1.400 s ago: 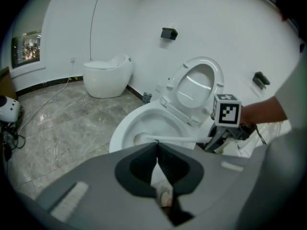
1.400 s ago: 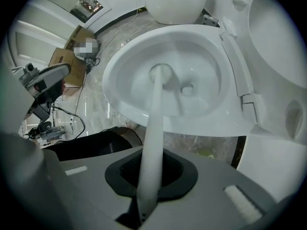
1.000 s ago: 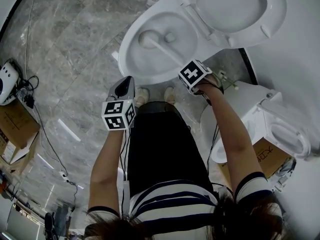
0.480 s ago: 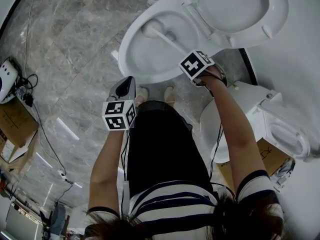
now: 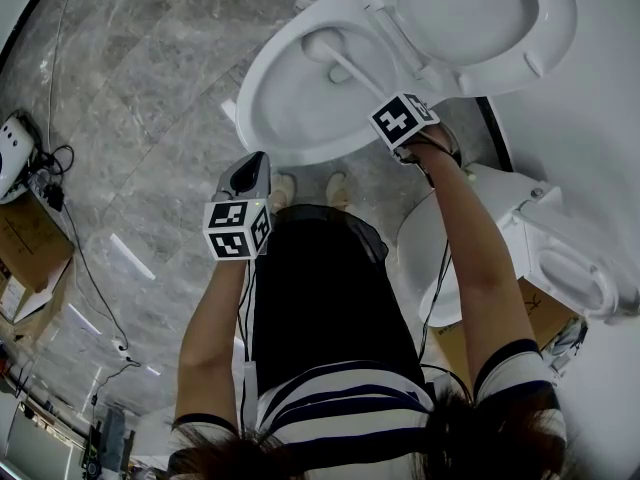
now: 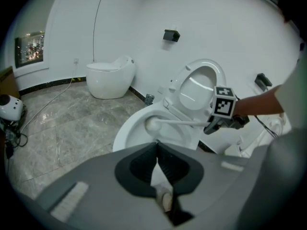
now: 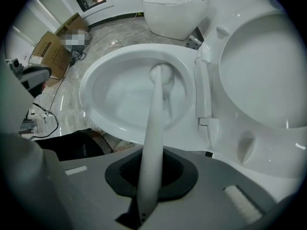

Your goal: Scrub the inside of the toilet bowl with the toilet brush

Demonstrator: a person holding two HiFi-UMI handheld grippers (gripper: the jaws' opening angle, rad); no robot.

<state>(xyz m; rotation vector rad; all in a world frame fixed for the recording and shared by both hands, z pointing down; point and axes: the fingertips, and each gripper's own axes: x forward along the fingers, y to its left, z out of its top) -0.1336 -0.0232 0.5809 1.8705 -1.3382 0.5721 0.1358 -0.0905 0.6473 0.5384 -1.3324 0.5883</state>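
Note:
The white toilet bowl [image 5: 262, 118] stands with its seat and lid [image 5: 470, 13] raised. My right gripper [image 5: 392, 110] hovers over the bowl's near right rim, shut on the white toilet brush's handle [image 7: 152, 143]. The brush head [image 5: 318, 45] rests inside the bowl at its far side, near the hinge; in the right gripper view the brush head [image 7: 161, 74] sits against the inner wall. My left gripper [image 5: 254, 162] hangs shut and empty just outside the bowl's near rim [image 6: 125, 128], pointed at the brush head [image 6: 152, 124].
A second white toilet [image 6: 109, 78] stands by the far wall. Another toilet fixture [image 5: 540, 258] is close on my right. Cardboard boxes [image 5: 30, 248] and a white device [image 5: 12, 158] with cables lie at the left on the grey tile floor.
The brush head has swept from the bowl's middle up to its far side near the hinge. My right gripper moved right and farther along the rim. The left gripper stayed put.

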